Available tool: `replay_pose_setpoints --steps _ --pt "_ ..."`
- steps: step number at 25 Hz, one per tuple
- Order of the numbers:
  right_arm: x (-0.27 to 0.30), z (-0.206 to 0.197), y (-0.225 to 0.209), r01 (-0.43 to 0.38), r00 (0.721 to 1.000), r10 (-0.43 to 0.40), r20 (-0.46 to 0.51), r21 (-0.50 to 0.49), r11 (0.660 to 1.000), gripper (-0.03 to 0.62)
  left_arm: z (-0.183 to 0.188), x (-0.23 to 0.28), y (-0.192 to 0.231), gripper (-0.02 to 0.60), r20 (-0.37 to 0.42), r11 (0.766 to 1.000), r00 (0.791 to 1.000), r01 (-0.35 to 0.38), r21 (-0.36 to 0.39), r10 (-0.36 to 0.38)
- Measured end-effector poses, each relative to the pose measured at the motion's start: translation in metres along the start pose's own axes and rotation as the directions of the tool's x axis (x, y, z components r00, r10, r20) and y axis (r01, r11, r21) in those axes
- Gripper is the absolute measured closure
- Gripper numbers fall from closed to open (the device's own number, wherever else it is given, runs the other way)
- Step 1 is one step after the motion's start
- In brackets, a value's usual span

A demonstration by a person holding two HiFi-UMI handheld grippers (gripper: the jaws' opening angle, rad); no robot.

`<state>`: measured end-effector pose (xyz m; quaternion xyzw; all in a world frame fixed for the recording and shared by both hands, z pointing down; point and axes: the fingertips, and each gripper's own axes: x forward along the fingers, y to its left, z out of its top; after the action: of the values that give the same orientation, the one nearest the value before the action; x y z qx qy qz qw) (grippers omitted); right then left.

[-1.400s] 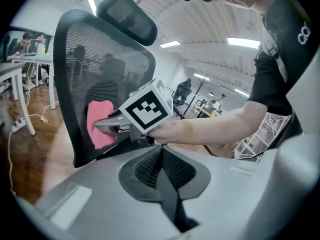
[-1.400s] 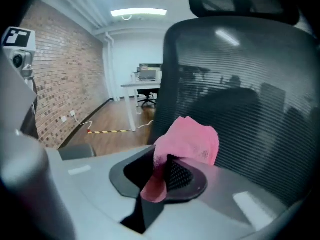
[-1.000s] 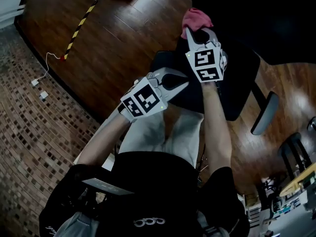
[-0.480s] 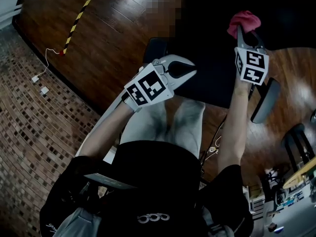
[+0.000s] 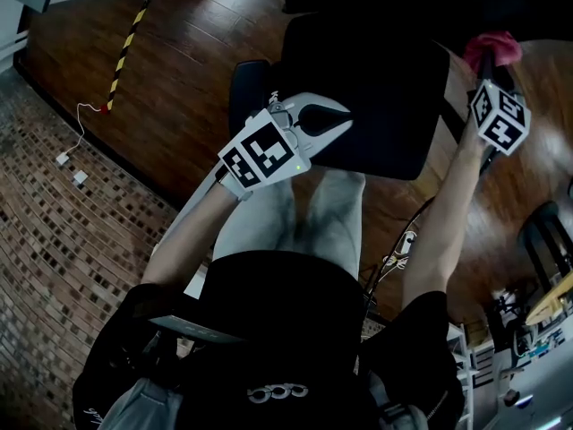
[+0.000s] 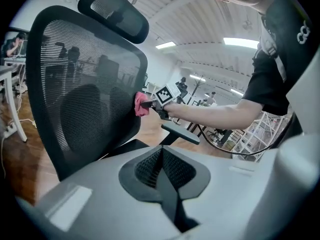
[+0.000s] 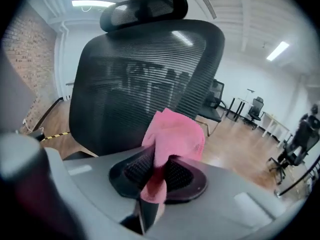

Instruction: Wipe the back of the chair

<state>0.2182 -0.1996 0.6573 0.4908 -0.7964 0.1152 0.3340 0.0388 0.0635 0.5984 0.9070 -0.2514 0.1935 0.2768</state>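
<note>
A black mesh office chair point(image 5: 358, 97) with a headrest point(image 7: 145, 9) stands in front of me; its mesh back point(image 6: 85, 94) fills the left gripper view and its back point(image 7: 150, 79) fills the right gripper view. My right gripper point(image 5: 491, 59) is shut on a pink cloth point(image 7: 172, 136), held at the chair back's right edge; the pink cloth point(image 5: 494, 47) shows at the top right of the head view and the pink cloth point(image 6: 140, 104) against the mesh in the left gripper view. My left gripper point(image 5: 345, 125) hangs shut and empty over the seat's near side.
Dark wood floor point(image 5: 179, 70) surrounds the chair, with a black-yellow tape strip point(image 5: 125, 43) and a brick-tiled area point(image 5: 54, 231) at left. A chair armrest point(image 6: 180, 132) juts right of the back. Other chairs and desks point(image 7: 255, 109) stand far behind.
My right gripper has carried the pink cloth to the right across the chair back, from near its middle to its right edge. The left gripper has barely moved.
</note>
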Motion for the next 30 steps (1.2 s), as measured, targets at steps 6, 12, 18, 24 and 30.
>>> replay_pose_setpoints --steps 6,12,18,24,30 --pt "0.0 0.008 0.008 0.021 1.0 -0.021 0.022 0.008 1.0 0.548 -0.006 -0.004 -0.001 0.591 0.024 1.0 1.0 -0.002 -0.008 0.002" --pt "0.008 0.048 0.088 -0.071 0.994 0.075 0.074 -0.056 0.996 0.548 -0.016 -0.024 0.007 0.591 0.036 1.0 0.999 -0.015 -0.019 0.016" --pt "0.013 0.102 0.211 -0.225 0.959 0.247 0.14 -0.151 0.963 0.548 -0.032 -0.055 0.027 0.591 0.045 0.997 0.997 -0.057 -0.049 0.059" --pt "0.005 0.148 0.346 -0.379 0.884 0.437 0.168 -0.29 0.879 0.548 -0.048 -0.095 0.05 0.591 0.078 0.992 0.991 -0.105 -0.077 0.111" --pt "-0.008 0.176 0.414 -0.476 0.798 0.577 0.174 -0.406 0.78 0.548 -0.058 -0.111 0.057 0.591 0.061 0.983 0.987 -0.141 -0.113 0.149"
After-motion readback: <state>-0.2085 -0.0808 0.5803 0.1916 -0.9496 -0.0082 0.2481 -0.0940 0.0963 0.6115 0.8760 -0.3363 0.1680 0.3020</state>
